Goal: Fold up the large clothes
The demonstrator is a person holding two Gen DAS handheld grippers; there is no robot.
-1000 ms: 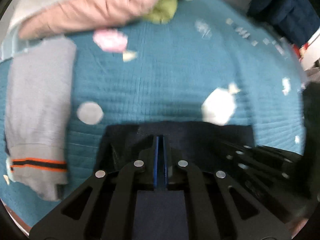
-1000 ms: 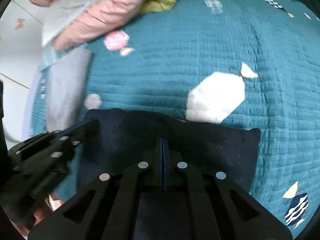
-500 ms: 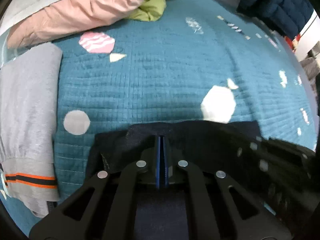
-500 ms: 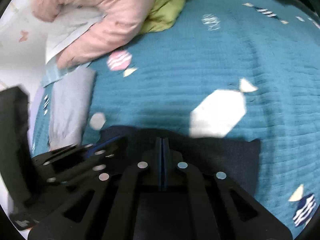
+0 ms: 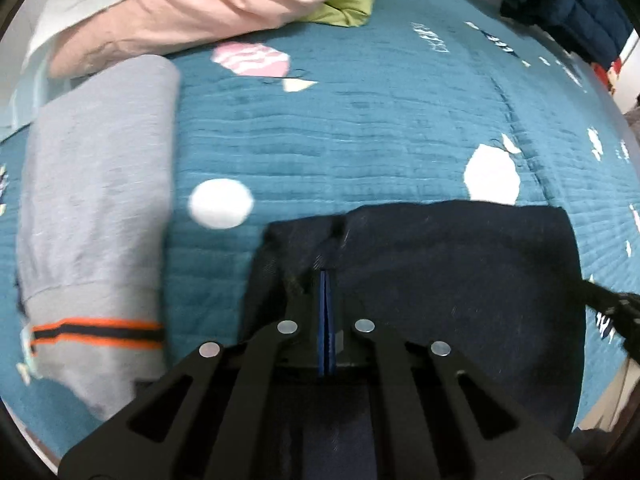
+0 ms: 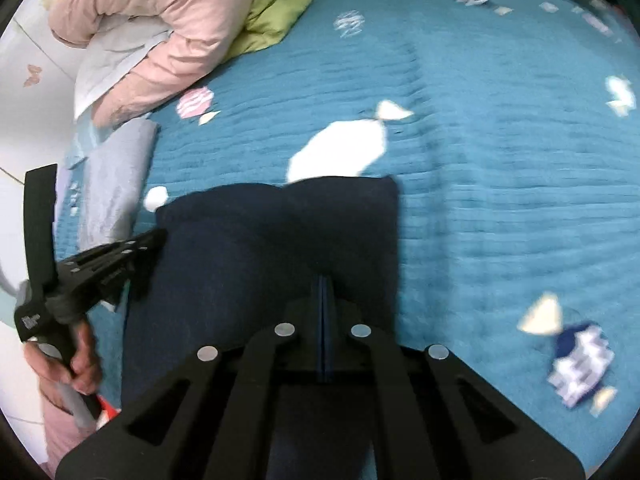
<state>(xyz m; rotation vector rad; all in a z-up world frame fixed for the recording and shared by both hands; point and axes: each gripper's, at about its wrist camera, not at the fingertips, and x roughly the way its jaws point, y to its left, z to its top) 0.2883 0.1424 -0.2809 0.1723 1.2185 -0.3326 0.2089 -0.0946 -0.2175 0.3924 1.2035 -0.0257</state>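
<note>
- At far left in the left wrist view: folded grey garment (image 5: 96, 208) lying lengthwise on the teal bedspread (image 5: 360, 128), orange and black stripes near its lower cuff.
- Above it, along the top edge: pink padded jacket (image 5: 208, 12), with a green garment (image 5: 348, 8) just beside it to the right.
- White round patch and pink patch printed on the bedspread between the grey garment and the dark one.
- Centre: left hand-held gripper (image 5: 326, 276) closed tight, blue pads pressed together, pinching a raised fold at the left near corner of the dark navy garment (image 5: 460, 272).
- Dark navy garment spread flat on the near part of the bed, apart from the grey garment, its far edge touching a white hexagon patch.
- Far right edge of that view: tip of the other gripper, blurred, at the garment's right side.
- Top right corner: dark blue quilted item (image 5: 568, 4) beyond the bed.
- In the right wrist view, left side: a person's hand (image 6: 76, 360) gripping the handle of the left hand-held gripper, whose tip meets the garment's left edge.
- Centre of that view: right hand-held gripper (image 6: 323, 284) shut narrow on the navy cloth near its right edge.
- Right of it: bare teal bedspread with scattered printed patches, blurred.
</note>
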